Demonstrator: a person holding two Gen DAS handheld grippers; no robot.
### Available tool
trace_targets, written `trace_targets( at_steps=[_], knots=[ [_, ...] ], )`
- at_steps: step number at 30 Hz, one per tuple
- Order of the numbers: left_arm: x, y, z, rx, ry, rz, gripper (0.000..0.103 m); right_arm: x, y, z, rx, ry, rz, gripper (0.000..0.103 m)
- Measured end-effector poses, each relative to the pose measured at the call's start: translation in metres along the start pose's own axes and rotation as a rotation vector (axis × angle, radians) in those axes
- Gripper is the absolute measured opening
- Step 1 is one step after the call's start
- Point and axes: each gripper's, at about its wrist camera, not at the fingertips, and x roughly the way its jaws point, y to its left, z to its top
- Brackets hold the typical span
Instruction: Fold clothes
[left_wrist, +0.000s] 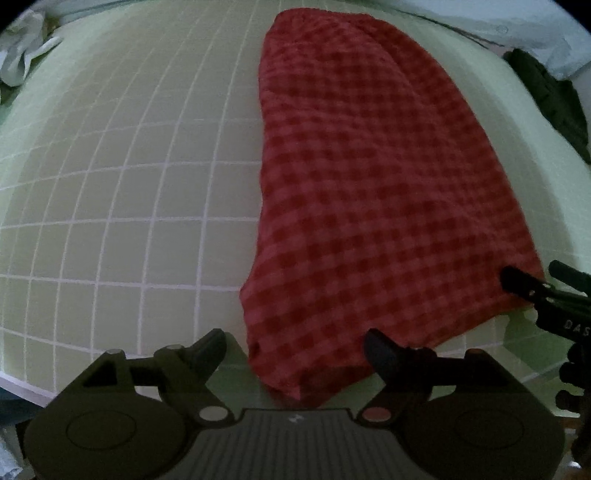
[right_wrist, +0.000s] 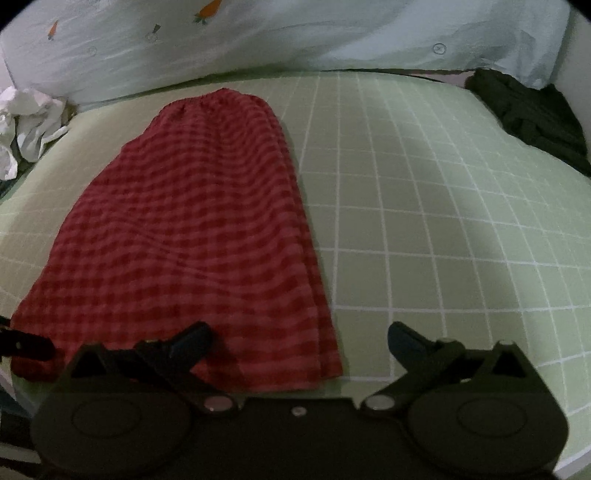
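Note:
A red checked garment (left_wrist: 373, 192) lies flat, folded lengthways, on a green grid mat (left_wrist: 122, 192). Its near hem reaches almost to both grippers. My left gripper (left_wrist: 295, 349) stands open over the hem's near left corner, and the cloth lies loose between its fingers. In the right wrist view the same garment (right_wrist: 195, 236) runs away from me on the mat (right_wrist: 424, 206). My right gripper (right_wrist: 299, 338) is open wide above the hem's right corner, pads off the cloth. The right gripper's fingers (left_wrist: 517, 282) show at the left view's right edge.
A crumpled white garment (right_wrist: 26, 122) lies at the mat's far left corner. A dark green one (right_wrist: 532, 114) sits at the far right. Pale bedding printed with carrots (right_wrist: 258, 33) runs along the back. The mat's right half (right_wrist: 461, 229) is bare grid.

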Motion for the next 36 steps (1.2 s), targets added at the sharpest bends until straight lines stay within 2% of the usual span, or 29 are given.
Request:
trace_targets(
  at_steps=[6, 8, 9, 10, 11, 12, 13, 15, 16, 17, 20, 22, 26, 27, 32, 36],
  knots=[
    [0.001, -0.003, 0.002, 0.032, -0.005, -0.017, 0.078, 0.006, 0.007, -0.005, -0.011, 0.041, -0.015, 0.103],
    [0.001, -0.005, 0.003, 0.045, -0.014, -0.008, 0.069, 0.007, 0.011, -0.006, -0.033, 0.061, -0.023, 0.102],
    [0.001, -0.005, 0.004, 0.052, -0.018, -0.004, 0.066, 0.007, 0.014, -0.006, -0.053, 0.066, -0.024, 0.098],
    [0.002, -0.007, 0.006, 0.058, -0.024, -0.002, 0.055, 0.006, 0.017, -0.005, -0.073, 0.068, -0.024, 0.094],
    [0.002, -0.008, 0.007, 0.076, -0.028, 0.013, 0.039, 0.004, 0.020, -0.004, -0.083, 0.068, -0.010, 0.084],
    [0.002, -0.009, 0.009, 0.093, -0.032, 0.027, 0.026, 0.003, 0.024, -0.003, -0.091, 0.070, 0.001, 0.074],
    [0.002, -0.009, 0.009, 0.093, -0.027, 0.010, 0.005, 0.002, 0.027, -0.002, -0.100, 0.072, 0.008, 0.069],
    [0.002, -0.004, 0.009, 0.078, -0.019, -0.033, 0.005, -0.002, 0.032, -0.001, -0.122, 0.078, 0.036, 0.039],
    [0.001, 0.001, 0.007, 0.063, -0.016, -0.058, 0.004, -0.004, 0.032, -0.002, -0.124, 0.083, 0.049, 0.030],
    [-0.001, 0.004, 0.007, 0.060, -0.013, -0.068, 0.003, -0.006, 0.033, -0.003, -0.123, 0.087, 0.062, 0.014],
    [-0.009, 0.011, 0.006, 0.053, -0.004, -0.096, 0.002, -0.020, 0.032, -0.003, -0.111, 0.093, 0.113, 0.008],
    [-0.024, 0.020, 0.007, 0.031, -0.013, -0.140, 0.002, -0.033, 0.031, -0.002, -0.098, 0.094, 0.153, 0.007],
    [-0.061, 0.036, 0.022, 0.012, -0.087, -0.243, 0.002, -0.063, 0.031, 0.007, -0.111, 0.060, 0.208, 0.007],
    [-0.062, 0.039, 0.028, 0.004, -0.096, -0.241, 0.002, -0.071, 0.032, 0.010, -0.118, 0.048, 0.218, 0.007],
    [-0.050, 0.057, 0.056, -0.100, -0.113, -0.254, 0.002, -0.051, 0.023, 0.027, -0.035, 0.040, 0.249, 0.007],
    [-0.054, 0.066, 0.079, -0.157, -0.156, -0.289, 0.002, -0.048, 0.021, 0.056, 0.026, -0.031, 0.267, 0.007]
  ],
)
